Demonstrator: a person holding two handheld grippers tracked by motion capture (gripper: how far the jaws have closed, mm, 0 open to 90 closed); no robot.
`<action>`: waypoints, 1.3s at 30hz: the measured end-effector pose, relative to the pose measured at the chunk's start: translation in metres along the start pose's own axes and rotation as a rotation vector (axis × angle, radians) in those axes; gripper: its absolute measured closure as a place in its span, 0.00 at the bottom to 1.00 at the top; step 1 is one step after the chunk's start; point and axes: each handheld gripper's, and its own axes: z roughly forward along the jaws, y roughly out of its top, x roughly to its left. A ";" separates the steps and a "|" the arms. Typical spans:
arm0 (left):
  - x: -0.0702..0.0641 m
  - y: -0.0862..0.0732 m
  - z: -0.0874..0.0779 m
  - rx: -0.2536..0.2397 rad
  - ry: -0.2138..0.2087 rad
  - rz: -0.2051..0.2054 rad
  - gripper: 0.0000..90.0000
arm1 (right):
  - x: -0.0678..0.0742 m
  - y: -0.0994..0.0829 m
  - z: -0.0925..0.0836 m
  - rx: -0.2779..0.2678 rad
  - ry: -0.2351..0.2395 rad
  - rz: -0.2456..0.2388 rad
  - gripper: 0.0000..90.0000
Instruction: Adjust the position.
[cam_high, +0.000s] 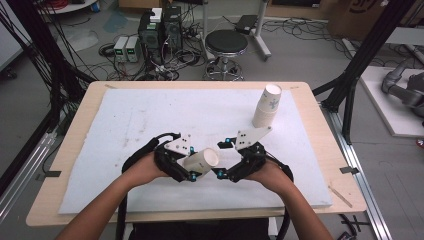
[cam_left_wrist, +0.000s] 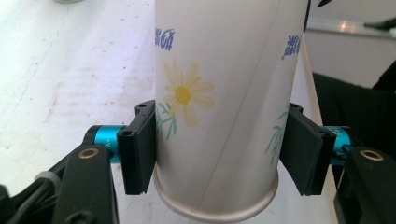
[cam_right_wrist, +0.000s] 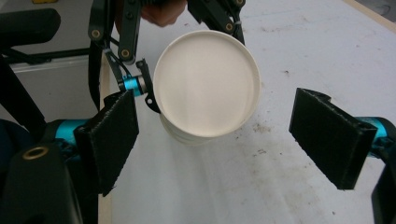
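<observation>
The left gripper (cam_high: 194, 170) is clamped on a paper cup (cam_high: 201, 160), its two black pads pressing opposite sides of the cup's wall just above the base; in the left gripper view the cup (cam_left_wrist: 219, 102), printed with a yellow daisy and blue characters, sits squarely between them. It is held on its side above the near part of the white mat (cam_high: 150, 115), with its open mouth turned toward the right gripper (cam_high: 218, 158). That gripper stands wide apart and holds nothing; in its own view the cup's mouth (cam_right_wrist: 207, 84) faces it, with what looks like more than one rim nested together.

Farther out, a stack of paper cups (cam_high: 267, 106) stands upright at the far right of the mat, well apart from both hands.

The step in hand appears to be separating nested cups. Next, the right gripper would likely need to close on the rim of one cup and pull it away along the cup's axis while the left holds firm, gently enough not to crush the thin wall.
</observation>
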 end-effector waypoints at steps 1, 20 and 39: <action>0.000 0.002 -0.001 0.012 -0.001 0.005 0.39 | 0.000 0.000 0.000 0.004 0.001 -0.005 0.18; -0.003 0.006 0.005 0.135 -0.027 0.058 0.39 | 0.004 0.002 0.010 0.098 0.020 -0.082 0.18; -0.007 0.007 0.012 0.185 -0.065 0.078 0.38 | 0.009 0.012 0.030 0.192 0.097 -0.178 0.41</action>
